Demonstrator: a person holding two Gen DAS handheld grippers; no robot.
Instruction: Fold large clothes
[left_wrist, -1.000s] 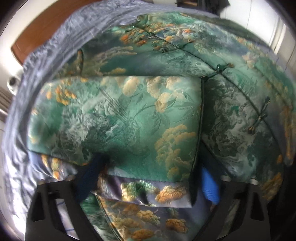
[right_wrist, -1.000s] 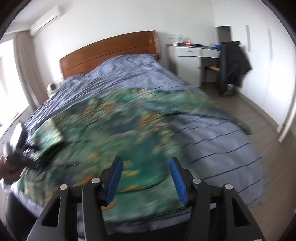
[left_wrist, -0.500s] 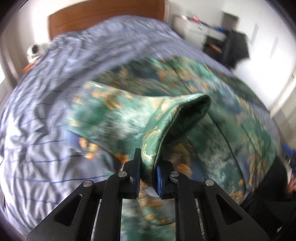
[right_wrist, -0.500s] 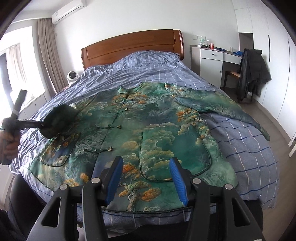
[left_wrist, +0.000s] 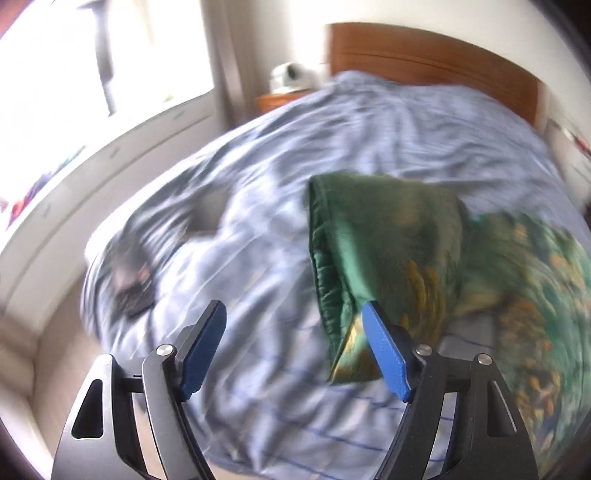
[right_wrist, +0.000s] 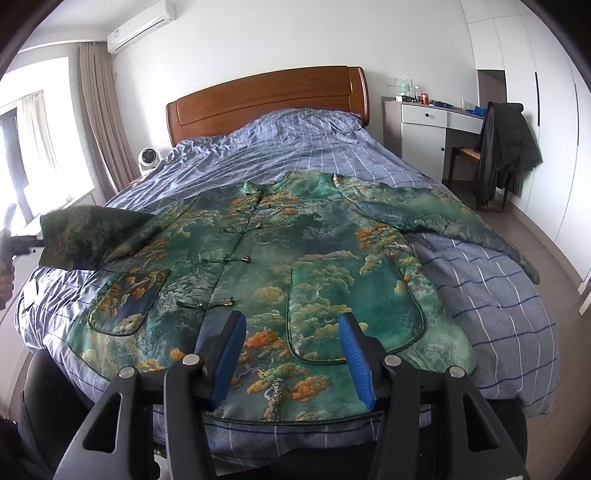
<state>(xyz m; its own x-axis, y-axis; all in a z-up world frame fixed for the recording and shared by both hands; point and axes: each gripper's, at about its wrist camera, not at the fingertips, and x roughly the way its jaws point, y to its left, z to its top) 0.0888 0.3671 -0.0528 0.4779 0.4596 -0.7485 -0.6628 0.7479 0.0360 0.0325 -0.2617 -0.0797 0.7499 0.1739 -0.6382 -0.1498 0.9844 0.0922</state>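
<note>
Blue pads of your left gripper (left_wrist: 291, 347) have just been opening, and they now stand spread with nothing pinched: the cuff of the green brocade sleeve (left_wrist: 373, 266) that was clamped half a second ago hangs beside the right pad, apparently released or slipping free. That sleeve has been carried out from over the chest toward the window side, so the garment looks to be in the spreading stage, not yet folded.

Your right gripper (right_wrist: 291, 354) hovers above the hem, its 2 pads apart with no cloth between them, as they were a second ago.

Beyond it, the green Chinese-style jacket with orange tree pattern and knotted frog buttons (right_wrist: 280, 266) lies face up on the blue checked duvet (right_wrist: 491, 302). Its long axis runs from the hem nearest you to the collar, which points at the brown wooden headboard (right_wrist: 266, 99). The other sleeve stretches right, toward the bed's edge.
</note>
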